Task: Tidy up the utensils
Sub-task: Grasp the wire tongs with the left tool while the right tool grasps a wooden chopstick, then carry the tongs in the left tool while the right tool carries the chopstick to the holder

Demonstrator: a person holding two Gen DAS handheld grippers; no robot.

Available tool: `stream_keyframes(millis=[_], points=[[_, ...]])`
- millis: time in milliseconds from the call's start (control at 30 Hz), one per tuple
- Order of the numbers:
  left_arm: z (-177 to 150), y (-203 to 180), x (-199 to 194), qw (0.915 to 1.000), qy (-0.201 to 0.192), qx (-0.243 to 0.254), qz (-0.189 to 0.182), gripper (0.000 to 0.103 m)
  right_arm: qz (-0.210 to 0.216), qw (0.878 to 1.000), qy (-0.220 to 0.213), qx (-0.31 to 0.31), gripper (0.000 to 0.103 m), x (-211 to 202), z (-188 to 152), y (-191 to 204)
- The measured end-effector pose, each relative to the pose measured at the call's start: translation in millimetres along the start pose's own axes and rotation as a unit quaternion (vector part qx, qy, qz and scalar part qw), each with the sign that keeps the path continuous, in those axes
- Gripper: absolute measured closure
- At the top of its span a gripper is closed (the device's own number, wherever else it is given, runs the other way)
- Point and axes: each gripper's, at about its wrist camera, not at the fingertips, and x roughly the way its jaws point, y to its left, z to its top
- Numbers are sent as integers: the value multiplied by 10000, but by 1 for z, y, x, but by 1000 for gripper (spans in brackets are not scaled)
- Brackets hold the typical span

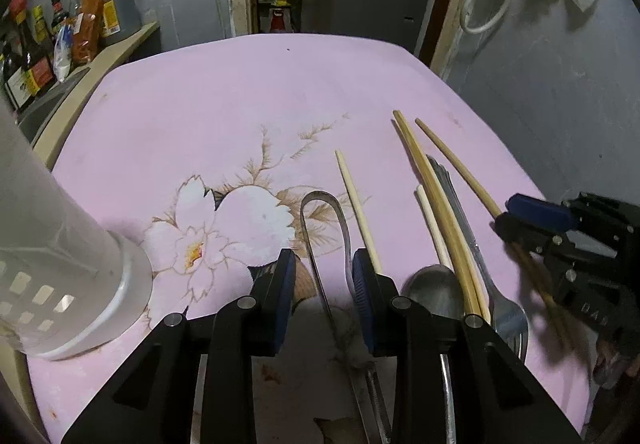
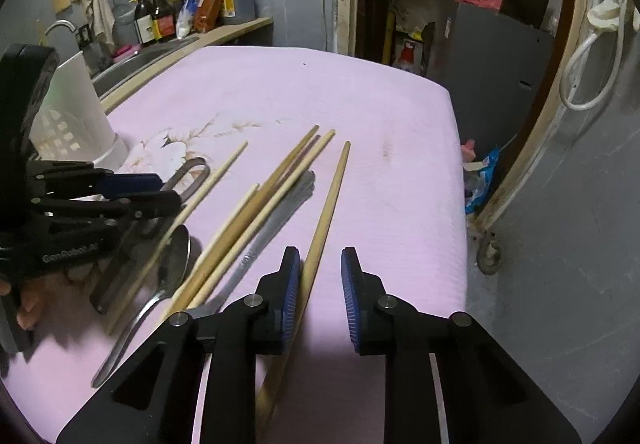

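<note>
Utensils lie on the pink table: metal tongs, a pale chopstick, a pair of bamboo chopsticks, a spoon, a fork and one more chopstick. My left gripper is open, its jaws astride the tongs. My right gripper is open over the single chopstick, which lies against its left pad. The right gripper also shows in the left wrist view. The white perforated utensil holder stands at the left.
The table has a flower print and its right edge drops to a grey floor. A counter with bottles and a sink lies behind on the left. A doorway with shelves is at the back.
</note>
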Motion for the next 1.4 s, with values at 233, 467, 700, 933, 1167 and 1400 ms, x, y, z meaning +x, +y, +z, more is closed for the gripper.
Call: stream_keyframes(millis=[233, 467, 700, 933, 1167, 1400], points=[[8, -14, 13, 9989, 284, 313, 212, 69, -104, 9999, 119, 53, 85, 13, 13, 1], [18, -7, 18, 9982, 512, 184, 245, 82, -81, 9991, 366, 220, 84, 30, 32, -3], [12, 2, 4, 9996, 228, -140, 117, 83, 32, 9969, 731, 285, 96, 34, 40, -1], [-4, 9, -47, 9948, -945, -374, -103, 84, 633, 9922, -124, 1070, 99, -2, 17, -10], [-5, 10, -97, 9766, -2115, -394, 16, 84, 378, 9739, -2094, 787, 99, -76, -1, 23], [6, 12, -157, 9500, -3096, -296, 280, 84, -172, 9340, -3563, 200, 99, -116, 7, 65]])
